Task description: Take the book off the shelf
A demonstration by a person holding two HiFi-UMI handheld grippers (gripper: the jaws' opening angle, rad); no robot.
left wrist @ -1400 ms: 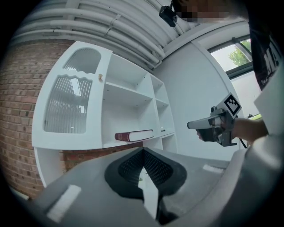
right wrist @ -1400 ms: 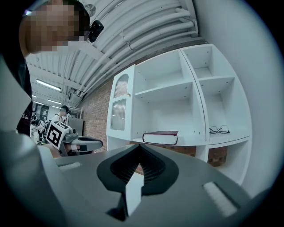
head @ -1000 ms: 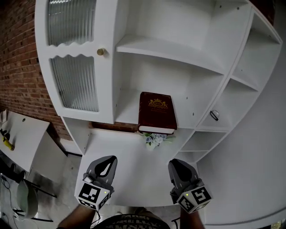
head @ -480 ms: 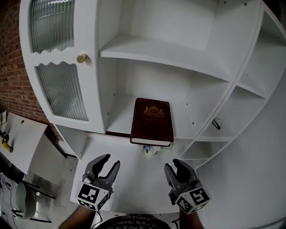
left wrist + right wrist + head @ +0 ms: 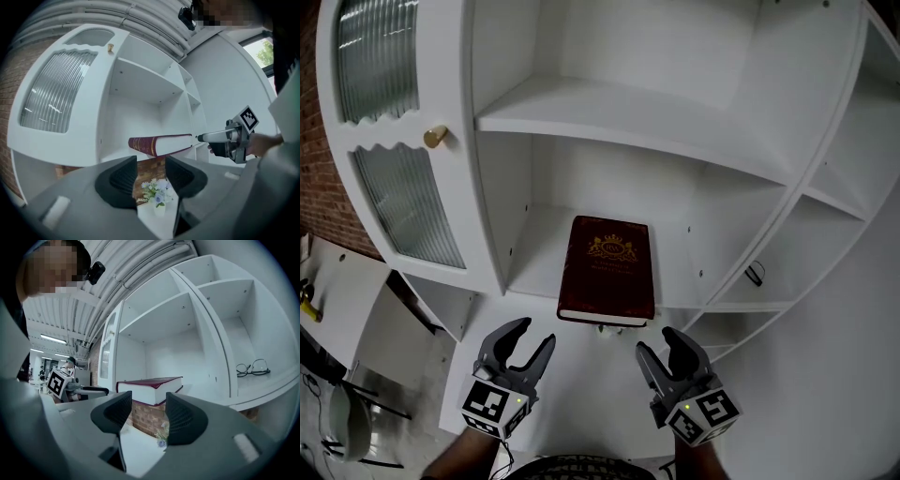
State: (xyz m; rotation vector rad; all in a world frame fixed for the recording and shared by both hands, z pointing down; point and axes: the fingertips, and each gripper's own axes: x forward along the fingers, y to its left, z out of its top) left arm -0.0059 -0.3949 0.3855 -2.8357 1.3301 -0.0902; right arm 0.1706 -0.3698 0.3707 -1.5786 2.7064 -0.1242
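Observation:
A dark red book (image 5: 607, 270) with a gold crest lies flat on a shelf of the white cabinet (image 5: 534, 272), its near end jutting over the shelf's front edge. Both gripper views show the book (image 5: 157, 143) (image 5: 149, 387) from the side. My left gripper (image 5: 522, 340) is open, below and left of the book. My right gripper (image 5: 665, 349) is open too, below and right of it. Neither touches the book. In the left gripper view the right gripper (image 5: 232, 137) points at the book's end.
A small vase of flowers (image 5: 157, 194) stands on the white ledge (image 5: 581, 394) under the book. Glasses (image 5: 253, 367) lie in the side compartment to the right. A ribbed-glass door with a brass knob (image 5: 436, 136) is at the left. Brick wall beyond.
Both grippers went from shut to open and moved up closer to the book. My view moved in toward the cabinet.

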